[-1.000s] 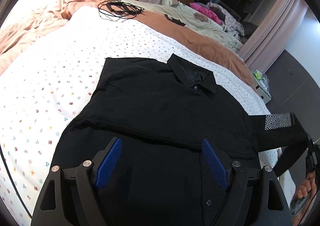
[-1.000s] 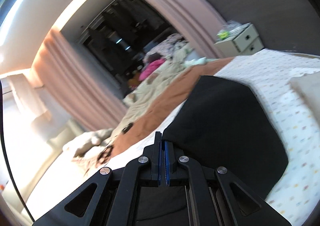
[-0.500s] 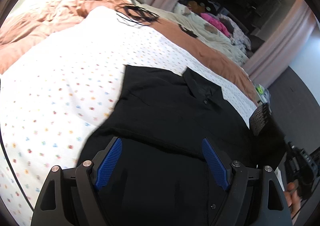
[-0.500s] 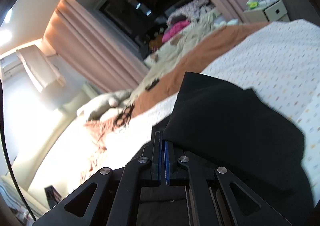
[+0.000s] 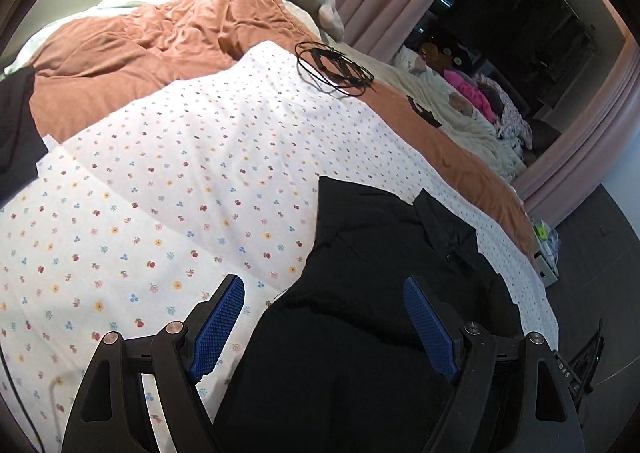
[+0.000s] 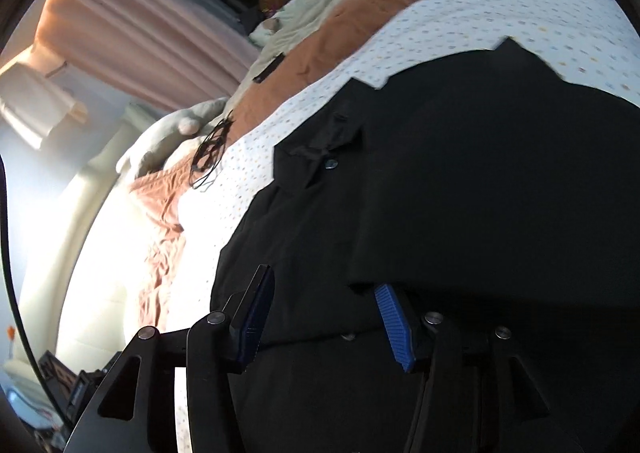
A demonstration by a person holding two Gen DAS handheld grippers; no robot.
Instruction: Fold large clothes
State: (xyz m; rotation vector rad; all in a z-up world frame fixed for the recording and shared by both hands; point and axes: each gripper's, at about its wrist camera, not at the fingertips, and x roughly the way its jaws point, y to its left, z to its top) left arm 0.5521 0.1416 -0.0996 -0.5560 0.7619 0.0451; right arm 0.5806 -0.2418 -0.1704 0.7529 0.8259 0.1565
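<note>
Left claw [image 5: 320, 327]: your jaws stand wide and hold nothing; its view has slid sideways, so more of the dotted bed sheet [image 5: 168, 189] shows at left than 1 second ago, and the claw now hangs over the shirt's left edge.
Black shirt [image 5: 380, 293]: it lies on the bed, collar [image 5: 448, 229] toward the far side, with 1 side folded in over the body.
Right claw [image 6: 324, 317]: your jaws, pinched shut a moment ago, have just been opening and now stand about half apart; the folded flap [image 6: 500, 181] lies just above the blue pad [image 6: 394, 327], no longer clamped.
Meaning: you have let the right-side fold go, so that step looks done.
Next, as I judge it: take the left side with the free claw and fold it across.
Cable [image 5: 334, 67]: well apart, no concern.
</note>
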